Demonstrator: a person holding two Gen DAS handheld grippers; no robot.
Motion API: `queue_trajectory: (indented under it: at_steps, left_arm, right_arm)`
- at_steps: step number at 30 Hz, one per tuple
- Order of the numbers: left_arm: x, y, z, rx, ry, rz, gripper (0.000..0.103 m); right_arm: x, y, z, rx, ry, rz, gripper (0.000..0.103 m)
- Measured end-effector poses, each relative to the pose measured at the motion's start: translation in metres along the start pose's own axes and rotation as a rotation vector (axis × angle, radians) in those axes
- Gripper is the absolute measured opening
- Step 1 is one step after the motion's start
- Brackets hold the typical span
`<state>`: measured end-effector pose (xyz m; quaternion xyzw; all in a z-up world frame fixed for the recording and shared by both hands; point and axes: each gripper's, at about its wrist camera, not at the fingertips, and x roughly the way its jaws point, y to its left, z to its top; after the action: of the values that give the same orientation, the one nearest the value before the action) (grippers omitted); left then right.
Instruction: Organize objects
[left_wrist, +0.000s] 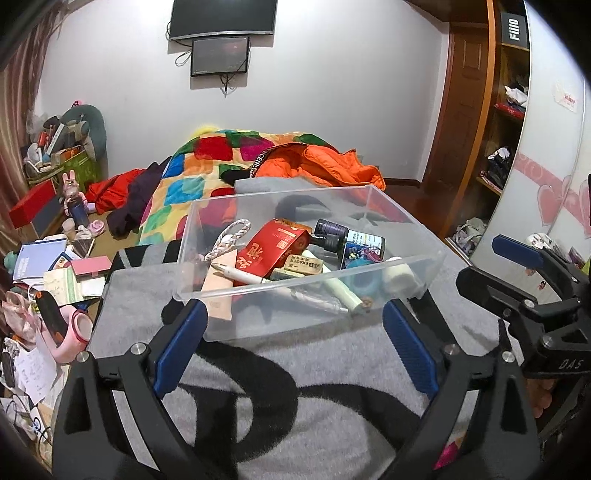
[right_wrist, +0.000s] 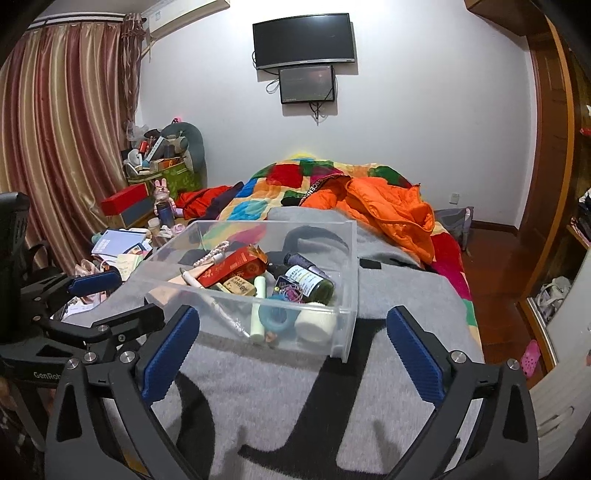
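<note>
On the grey blanket (left_wrist: 332, 369) of the bed, in the left wrist view, the clear box (left_wrist: 310, 258) sits straight ahead of the left gripper (left_wrist: 295, 347), whose blue pads stand wide apart with nothing between them; the box's near wall lies just beyond the tips. The box's long side runs across the view. Inside, a white pen (left_wrist: 258, 278) slants from upper left to lower right beside a red packet (left_wrist: 273, 247) and a dark bottle (left_wrist: 332, 230). The right gripper (left_wrist: 517, 266) shows at the right edge, beside the box.

In the right wrist view, the right gripper (right_wrist: 291, 350) is also wide and empty. The box (right_wrist: 347, 288) lies ahead and slightly left, its near right corner closest. Both hands look about equally near, judging by these views.
</note>
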<state>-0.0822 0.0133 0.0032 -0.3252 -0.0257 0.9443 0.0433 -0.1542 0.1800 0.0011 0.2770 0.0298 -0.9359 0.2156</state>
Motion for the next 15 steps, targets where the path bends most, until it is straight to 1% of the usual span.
queue_trajectory:
  at_steps: [15]
  left_arm:
    - [-0.0034, -0.0049, -0.0056, 0.003, 0.004, -0.011, 0.097]
  right_arm:
    - [-0.0011, -0.0005, -0.0036, 0.009, 0.008, 0.005, 0.101]
